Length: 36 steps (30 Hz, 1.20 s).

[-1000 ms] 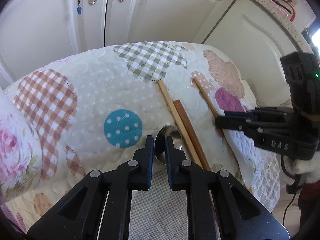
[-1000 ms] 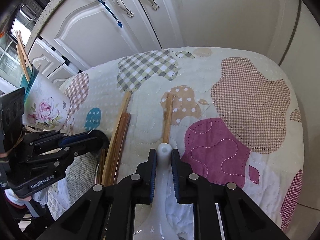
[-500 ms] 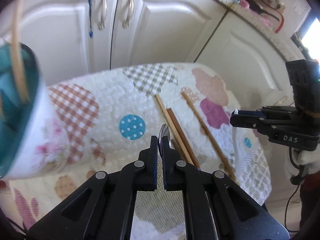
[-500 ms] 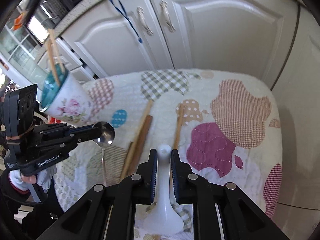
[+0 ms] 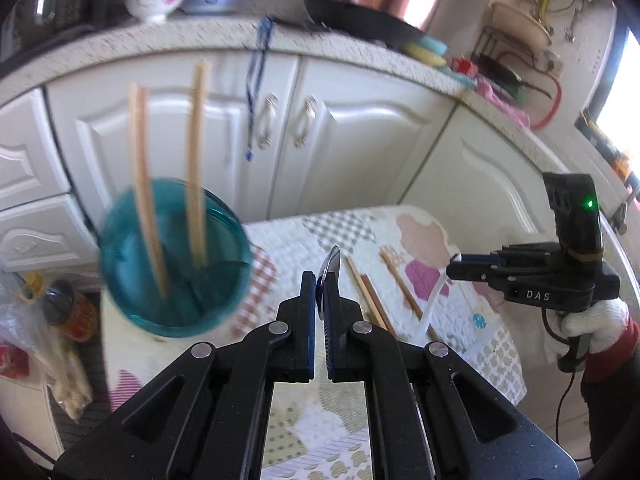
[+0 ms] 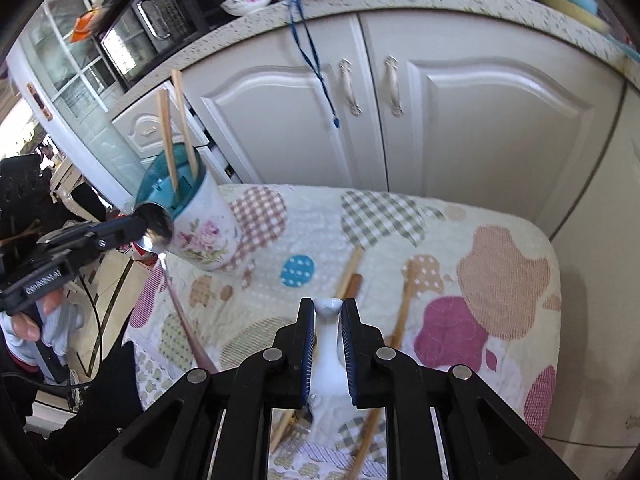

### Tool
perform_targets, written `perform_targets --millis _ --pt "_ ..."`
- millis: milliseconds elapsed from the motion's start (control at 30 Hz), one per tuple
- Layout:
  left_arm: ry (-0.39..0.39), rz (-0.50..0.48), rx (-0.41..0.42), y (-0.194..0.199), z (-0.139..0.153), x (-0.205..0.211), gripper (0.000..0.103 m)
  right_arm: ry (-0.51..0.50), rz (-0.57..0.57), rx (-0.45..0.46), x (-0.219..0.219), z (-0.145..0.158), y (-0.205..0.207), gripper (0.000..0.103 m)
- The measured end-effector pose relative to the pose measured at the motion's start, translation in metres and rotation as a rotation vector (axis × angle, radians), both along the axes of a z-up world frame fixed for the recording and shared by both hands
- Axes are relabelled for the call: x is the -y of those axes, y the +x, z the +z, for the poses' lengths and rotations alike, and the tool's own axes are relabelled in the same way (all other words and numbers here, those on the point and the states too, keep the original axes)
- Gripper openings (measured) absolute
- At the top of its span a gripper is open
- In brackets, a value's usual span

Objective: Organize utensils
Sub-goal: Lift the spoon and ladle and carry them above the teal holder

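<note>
Left tool (image 5: 319, 296) clamped on metal spoon (image 6: 154, 227), beside floral cup (image 6: 200, 224) near surface's left edge. Right tool (image 6: 328, 322) clamped on white spoon (image 6: 329, 344).

glossy metal spoon (image 6: 154, 226), quilted cloth cover (image 6: 460, 240), wooden chopsticks (image 6: 176, 128)

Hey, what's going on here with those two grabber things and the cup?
A person is tidying utensils off a quilted patchwork cloth with a handheld gripper in each hand. The left gripper is clamped on a metal spoon, held up beside the floral cup, which already holds two chopsticks. The right gripper is clamped on a white ceramic spoon, lifted above the cloth. More chopsticks lie on the cloth.
</note>
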<state>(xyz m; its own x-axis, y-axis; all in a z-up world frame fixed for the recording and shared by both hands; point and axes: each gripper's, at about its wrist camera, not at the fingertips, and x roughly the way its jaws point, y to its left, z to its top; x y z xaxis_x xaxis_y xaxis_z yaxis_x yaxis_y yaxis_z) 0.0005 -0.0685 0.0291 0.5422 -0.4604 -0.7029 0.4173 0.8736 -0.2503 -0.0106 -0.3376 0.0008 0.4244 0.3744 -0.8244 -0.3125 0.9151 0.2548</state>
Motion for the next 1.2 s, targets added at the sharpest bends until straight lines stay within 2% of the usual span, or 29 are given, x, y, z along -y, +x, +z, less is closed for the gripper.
perform_targets --millis 233,333,600,733,967,1200 --pt "-0.028 0.089 0.070 -0.003 0.032 -0.037 0.002 0.011 0.047 0.049 -0.021 0.023 0.004 0.013" --pt "-0.032 0.137 0.115 -0.001 0.050 -0.056 0.002 0.034 0.077 0.087 -0.035 0.043 0.009 0.013" --pt "0.008 0.267 0.202 0.009 0.079 -0.100 0.002 0.063 0.166 0.179 -0.075 0.093 0.025 0.013" --pt "0.060 0.318 0.257 0.015 0.085 -0.111 0.002 0.083 0.213 0.227 -0.103 0.118 0.033 0.013" --pt "0.143 0.366 0.304 0.032 0.077 -0.111 0.002 0.097 0.270 0.246 -0.148 0.130 0.050 0.013" --pt "0.193 0.375 0.312 0.042 0.060 -0.104 0.002 0.090 0.305 0.198 -0.178 0.109 0.064 0.013"
